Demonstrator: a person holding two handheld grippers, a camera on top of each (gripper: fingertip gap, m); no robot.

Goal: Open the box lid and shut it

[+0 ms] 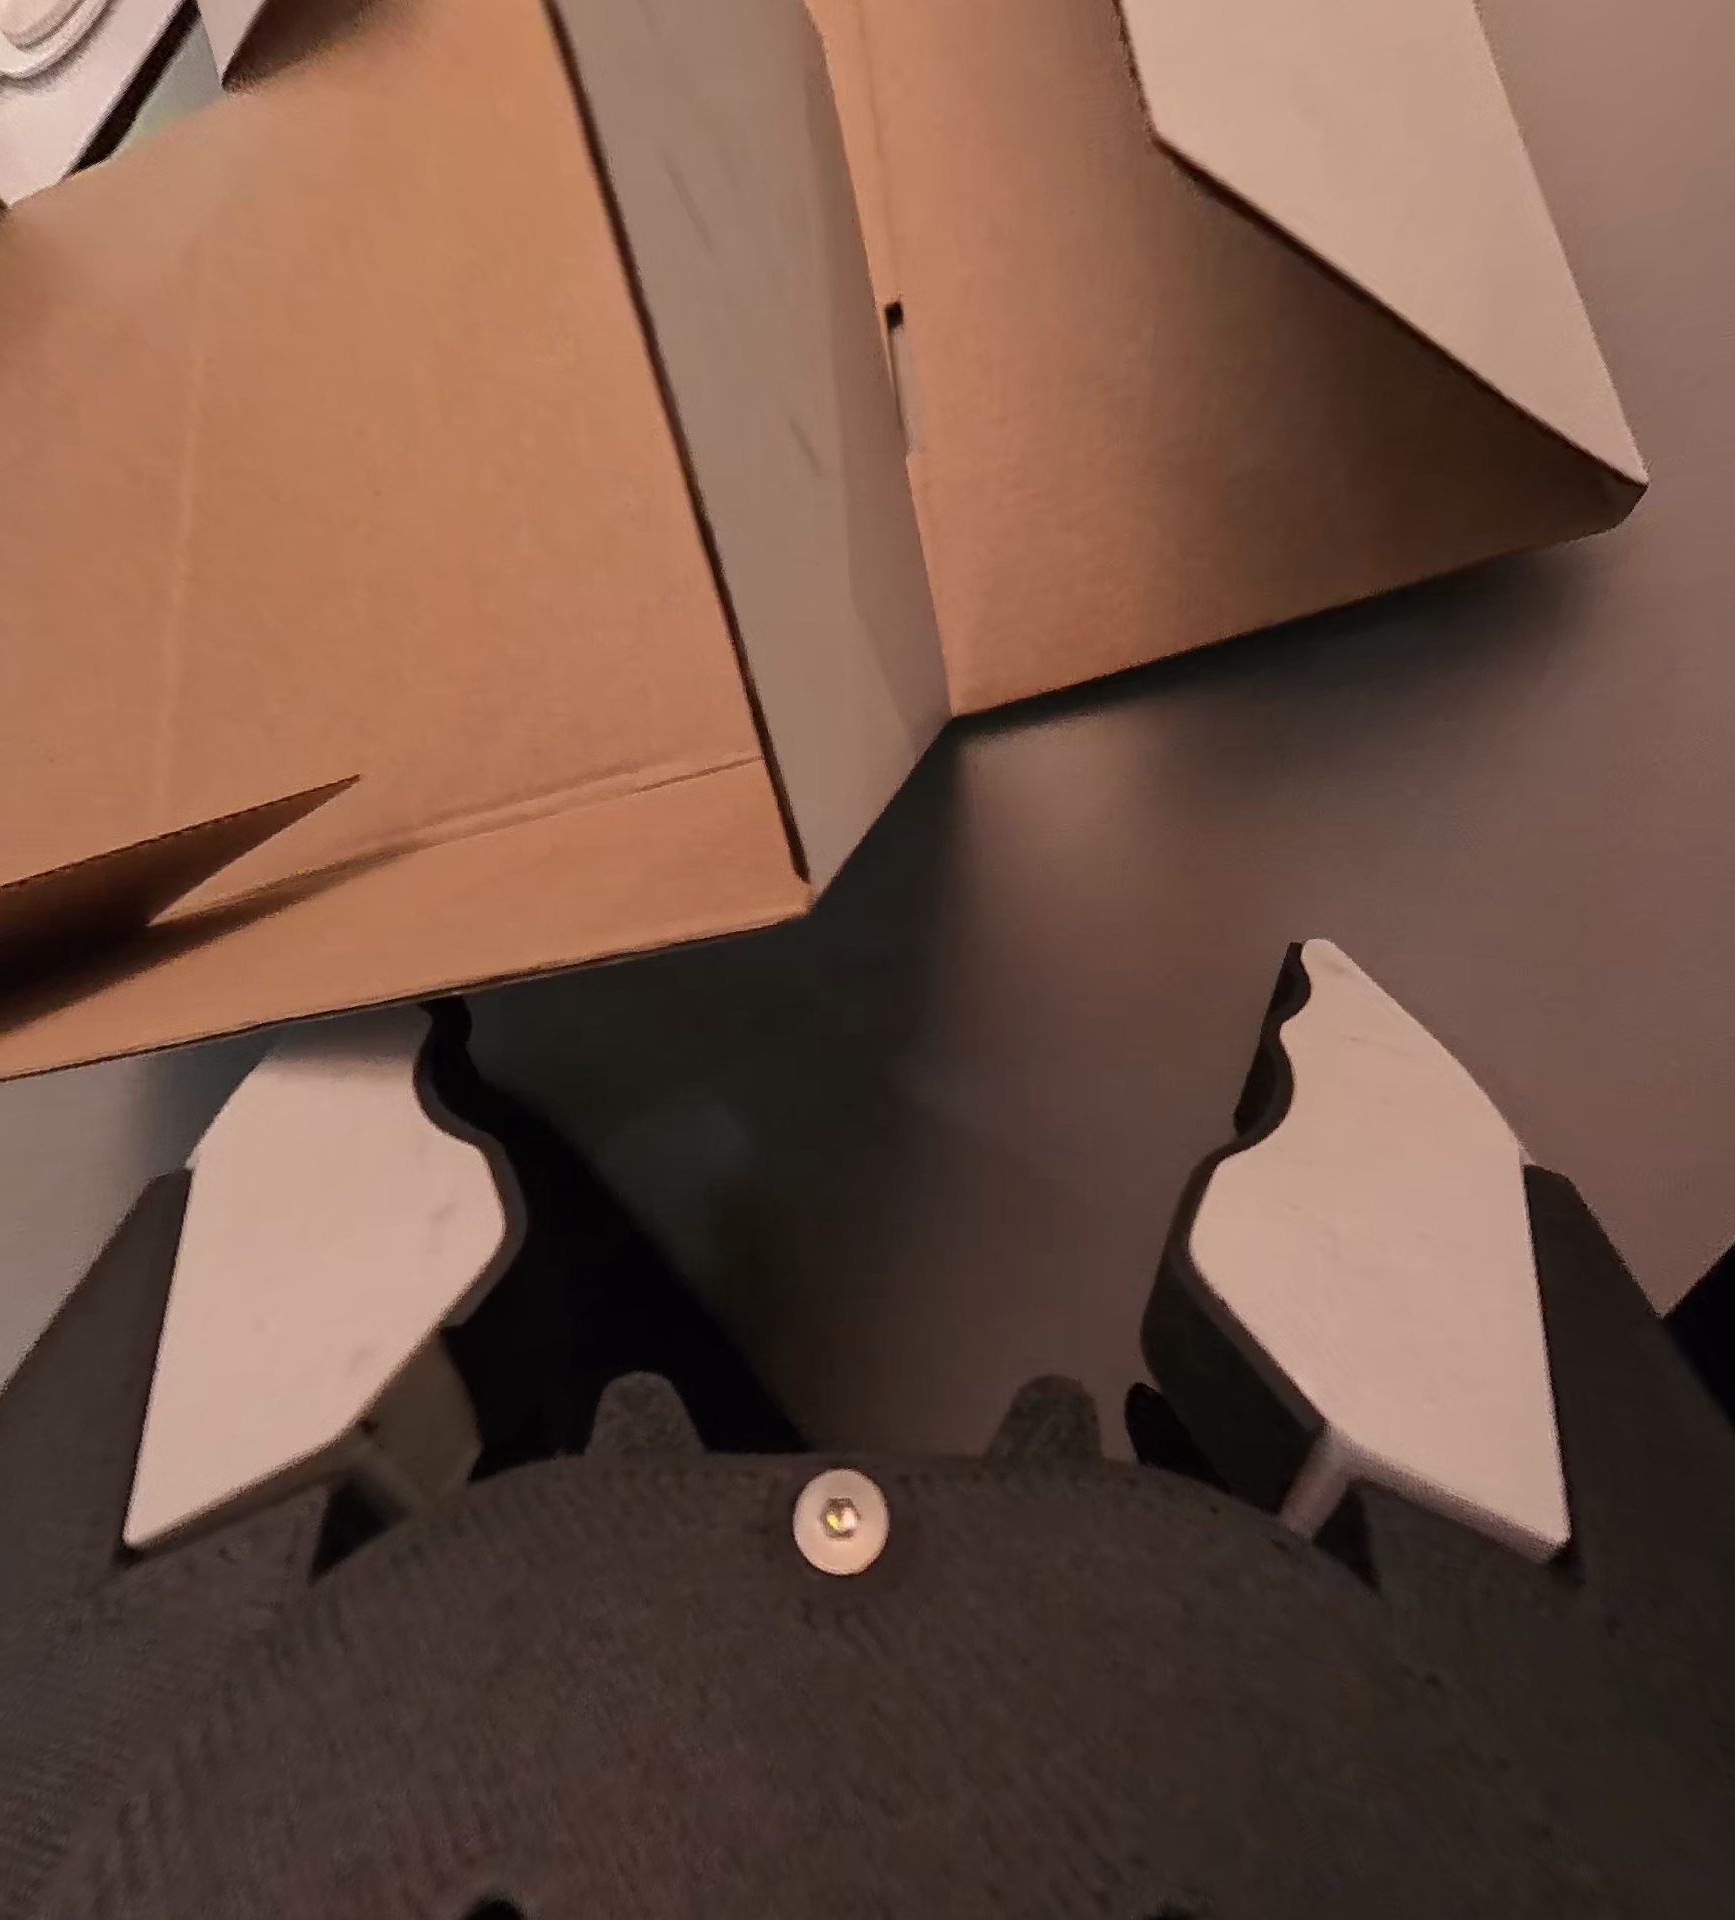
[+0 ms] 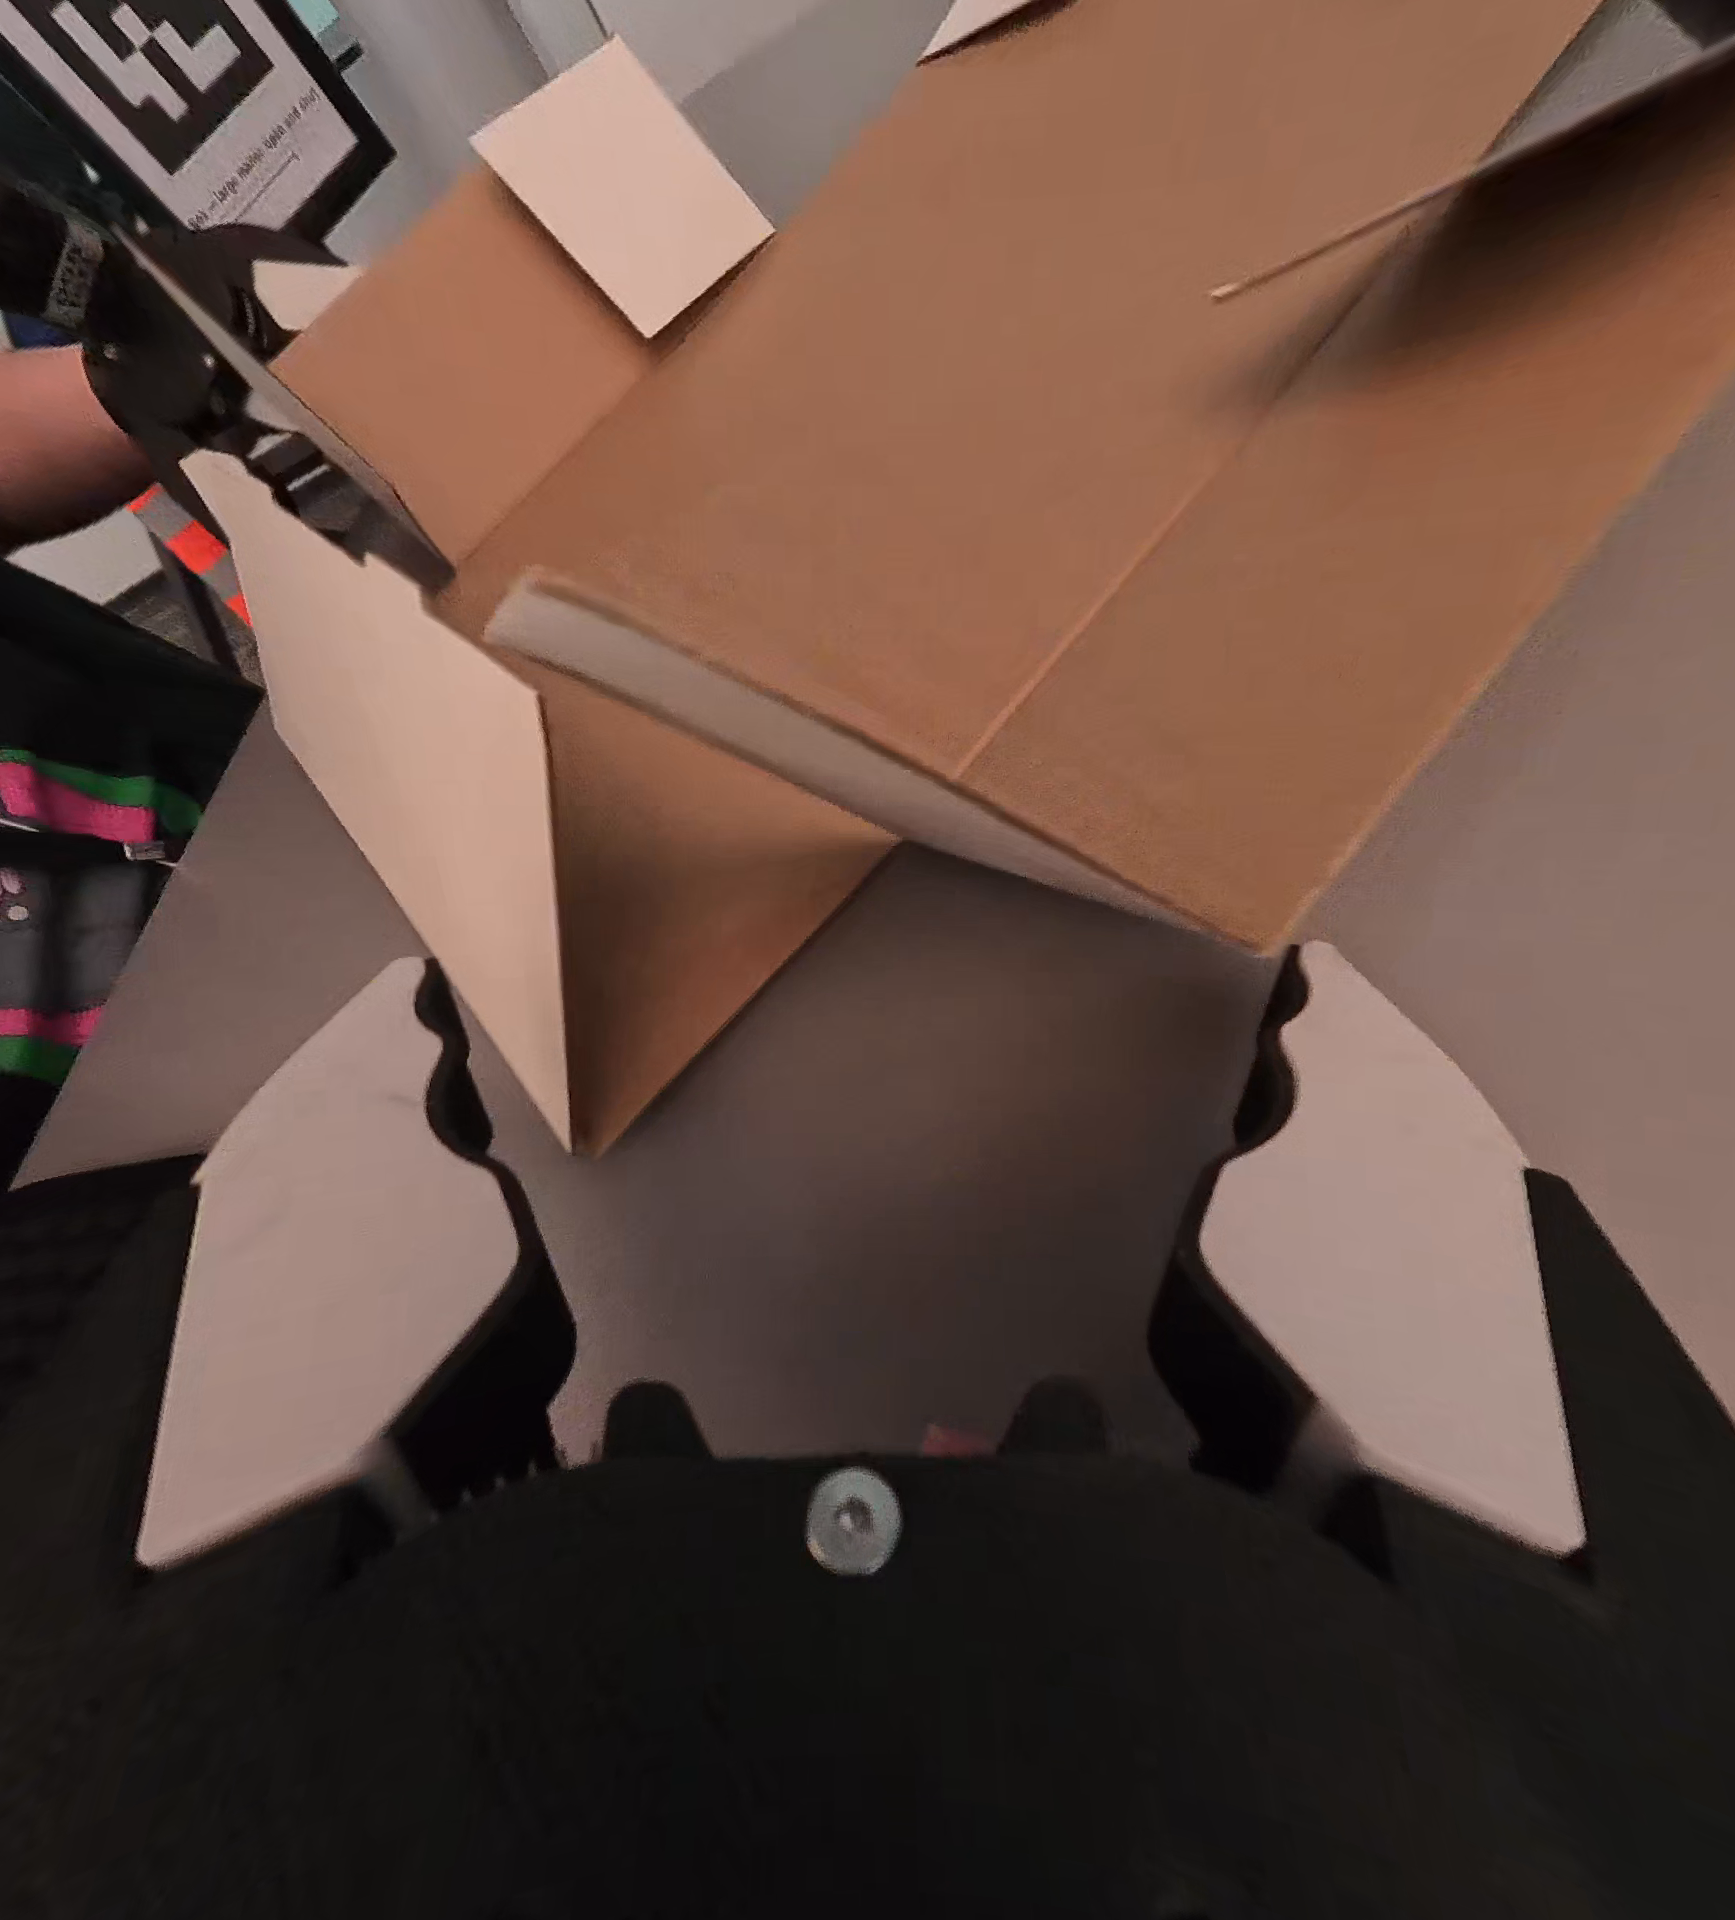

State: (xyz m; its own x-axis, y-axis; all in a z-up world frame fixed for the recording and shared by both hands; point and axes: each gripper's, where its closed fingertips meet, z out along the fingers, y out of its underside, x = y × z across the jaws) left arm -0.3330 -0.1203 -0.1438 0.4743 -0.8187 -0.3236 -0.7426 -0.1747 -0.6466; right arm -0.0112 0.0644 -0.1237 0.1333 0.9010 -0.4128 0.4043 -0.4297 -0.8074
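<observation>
Fingers (image 1: 1362, 1174) of both grippers spread wide, empty, tilted down at the open cardboard box (image 2: 946, 468).

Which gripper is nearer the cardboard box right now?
Left. The left gripper sits at the cardboard box, at its upper edge; whether it touches is unclear. The right gripper hangs back, apart from it, jaws open.

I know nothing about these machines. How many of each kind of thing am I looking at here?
1 cardboard box, its lid open
2 tongs: the left tongs and the right tongs, both open and empty
1 black-and-white patterned sign
1 grey table
Total: 5
</observation>
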